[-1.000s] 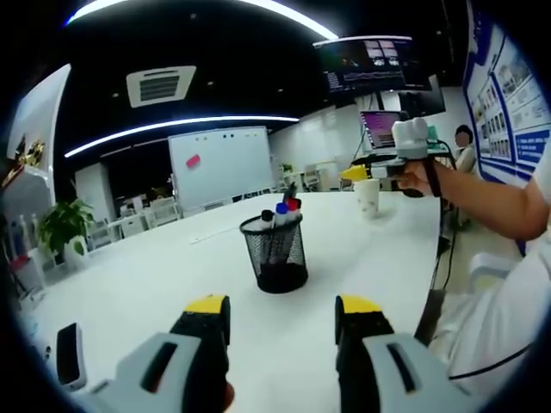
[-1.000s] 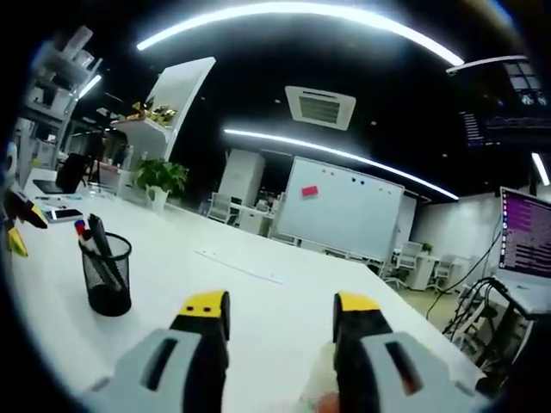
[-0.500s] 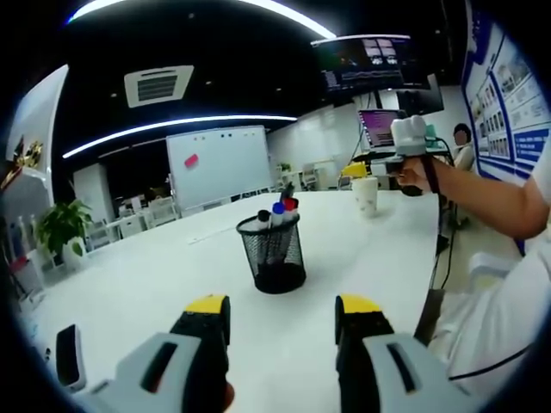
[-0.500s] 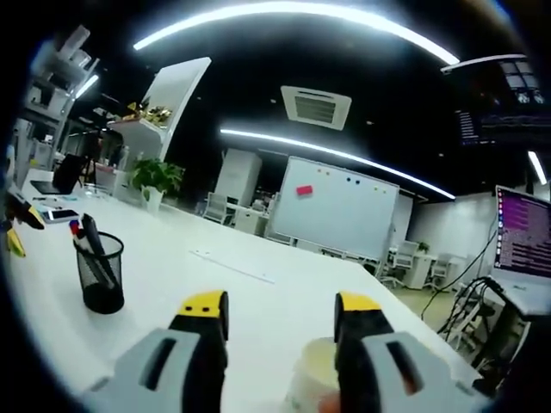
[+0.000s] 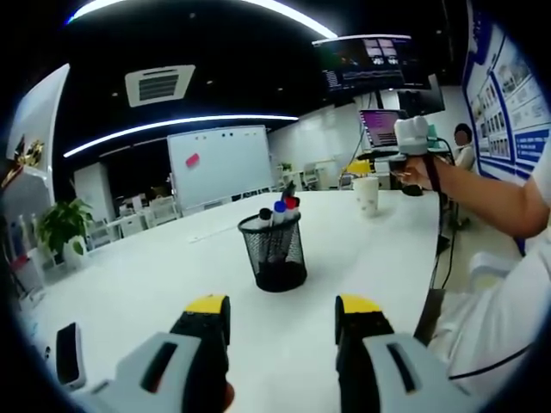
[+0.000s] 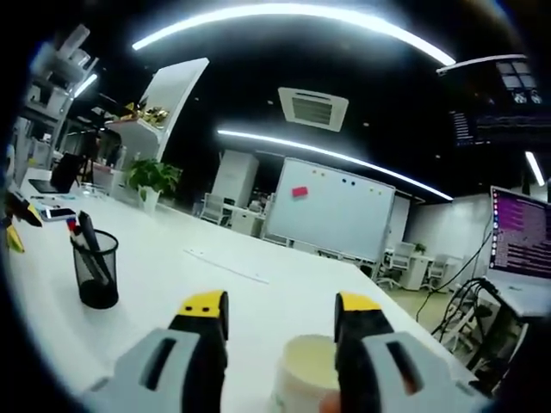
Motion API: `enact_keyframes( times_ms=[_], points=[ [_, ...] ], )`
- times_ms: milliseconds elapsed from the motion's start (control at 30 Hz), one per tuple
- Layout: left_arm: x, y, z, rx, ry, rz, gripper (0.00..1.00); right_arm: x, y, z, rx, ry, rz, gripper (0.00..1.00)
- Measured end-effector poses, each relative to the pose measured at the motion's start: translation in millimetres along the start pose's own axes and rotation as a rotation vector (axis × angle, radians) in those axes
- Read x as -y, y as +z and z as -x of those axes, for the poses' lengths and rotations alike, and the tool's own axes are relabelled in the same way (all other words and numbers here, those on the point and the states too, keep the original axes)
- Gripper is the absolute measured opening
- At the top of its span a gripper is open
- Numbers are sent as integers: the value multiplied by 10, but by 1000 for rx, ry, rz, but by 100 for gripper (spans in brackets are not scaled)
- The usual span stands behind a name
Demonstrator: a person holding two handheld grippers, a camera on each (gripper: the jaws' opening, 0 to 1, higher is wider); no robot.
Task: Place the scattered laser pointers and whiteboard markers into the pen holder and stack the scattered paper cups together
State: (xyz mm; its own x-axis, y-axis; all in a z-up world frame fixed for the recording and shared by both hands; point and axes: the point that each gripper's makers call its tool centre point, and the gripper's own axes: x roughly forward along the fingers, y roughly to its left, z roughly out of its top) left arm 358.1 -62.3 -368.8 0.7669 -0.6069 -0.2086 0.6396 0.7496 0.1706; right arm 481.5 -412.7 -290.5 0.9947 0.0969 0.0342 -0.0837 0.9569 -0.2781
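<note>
White table [image 5: 155, 284] carries a black mesh holder [image 5: 274, 252] near its middle. Markers [image 5: 280, 208] with black, blue and red caps stand upright inside the holder.

**Left claw** [image 5: 280, 314]: jaws spread, nothing between them. It hangs over bare table, near the holder but apart from it. Its position matches that of half a second ago.

**Right claw** [image 6: 280, 314]: jaws spread on either side of the rim of a cup [image 6: 310, 374]. In the right gripper view the cup mouth sits between the jaws, closer to the right jaw. Contact cannot be confirmed from this view. In the left gripper view, the right claw [image 5: 363, 169] hovers just above the cup [image 5: 367, 195], which stands upright at the far end of the table, well apart from the holder.

**Change:** one second ago only a sliver of the cup rim showed between the right jaws. Now the full mouth is visible and larger, and the holder [image 6: 93, 268] has slid further left. The right claw has advanced toward and down over the cup.

**Meaning for the task:** the marker step appears done, judging by the filled holder. The cup step is in hand: the claw is aligned for a grip on the rim but has not closed.

A phone [image 5: 67, 355] lies flat near the left table edge.
</note>
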Motion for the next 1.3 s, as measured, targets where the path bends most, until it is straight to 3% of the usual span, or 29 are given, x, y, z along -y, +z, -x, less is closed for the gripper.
enact_keyframes(
  times_ms=[133,333,500,867,1300],
  points=[
    [-12,-3,7,0,3,2,50,38,-16,38,36,-2,-42,49],
    [-34,-3,11,1,7,3,50,103,-84,17,26,0,-36,49],
    [-18,-11,10,-2,4,1,50,209,-28,-4,51,2,-57,52],
    [-19,-4,-9,0,2,0,50,224,-49,37,67,-7,-30,56],
    [-51,-14,22,-1,9,2,50,244,-130,7,57,-14,-3,70]
  ],
)
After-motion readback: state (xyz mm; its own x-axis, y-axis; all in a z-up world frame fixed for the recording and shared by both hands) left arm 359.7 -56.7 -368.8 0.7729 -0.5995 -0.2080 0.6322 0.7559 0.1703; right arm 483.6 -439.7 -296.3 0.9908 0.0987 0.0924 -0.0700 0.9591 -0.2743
